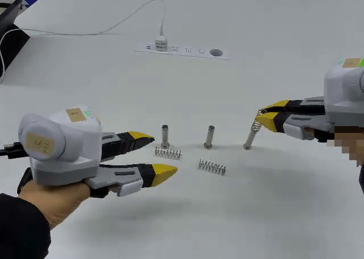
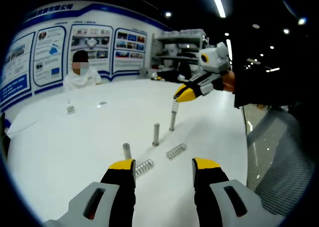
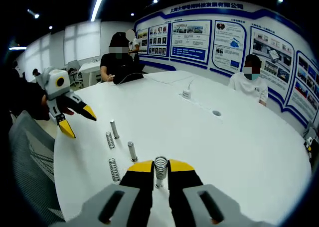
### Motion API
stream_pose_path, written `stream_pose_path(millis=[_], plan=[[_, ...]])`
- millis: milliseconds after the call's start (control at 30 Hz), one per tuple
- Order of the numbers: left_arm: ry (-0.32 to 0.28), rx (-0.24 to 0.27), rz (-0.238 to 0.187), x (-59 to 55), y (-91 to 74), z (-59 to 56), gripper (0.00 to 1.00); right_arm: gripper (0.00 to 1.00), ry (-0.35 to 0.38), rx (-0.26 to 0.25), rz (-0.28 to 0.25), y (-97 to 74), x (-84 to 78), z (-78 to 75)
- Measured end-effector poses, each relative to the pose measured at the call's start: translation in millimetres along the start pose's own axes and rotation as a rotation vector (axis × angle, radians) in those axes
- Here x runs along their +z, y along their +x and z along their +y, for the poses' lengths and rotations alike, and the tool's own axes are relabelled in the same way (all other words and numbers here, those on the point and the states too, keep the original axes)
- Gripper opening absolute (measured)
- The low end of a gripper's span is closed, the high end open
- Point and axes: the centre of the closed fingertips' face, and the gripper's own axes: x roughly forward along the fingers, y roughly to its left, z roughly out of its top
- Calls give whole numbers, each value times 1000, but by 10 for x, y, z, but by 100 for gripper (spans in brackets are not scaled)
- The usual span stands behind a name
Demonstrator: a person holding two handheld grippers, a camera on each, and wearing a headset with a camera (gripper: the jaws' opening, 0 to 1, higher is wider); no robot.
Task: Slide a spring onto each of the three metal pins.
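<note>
The head view shows the white table (image 1: 187, 225) from above. On it are three pins in a row: the left pin (image 1: 165, 135), the middle pin (image 1: 209, 137) and the right pin (image 1: 249, 140), which leans with its top to the right. One loose spring (image 1: 168, 152) lies just in front of the left pin. A second loose spring (image 1: 212, 167) lies in front of the middle pin. A power strip (image 1: 182, 49) sits farther back.

The right gripper view looks straight along the jaws of the right gripper (image 3: 160, 168). They are clamped on a third spring (image 3: 160, 165), upright at the top of the right pin. Whether the spring already surrounds the pin cannot be determined. This view also shows wall posters (image 3: 199, 38) and seated people.

The left gripper (image 1: 161, 153) is held low at the near left. Its jaws point toward the left pin, spread apart and gripping nothing. The right gripper enters from the right with its jaws angled left.
</note>
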Motion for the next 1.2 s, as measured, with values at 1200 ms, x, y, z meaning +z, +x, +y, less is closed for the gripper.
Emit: stream_pose_path(millis=[1200], plan=[[3, -2, 14, -46, -7, -1, 46, 16, 31, -7, 106, 257, -490, 48]])
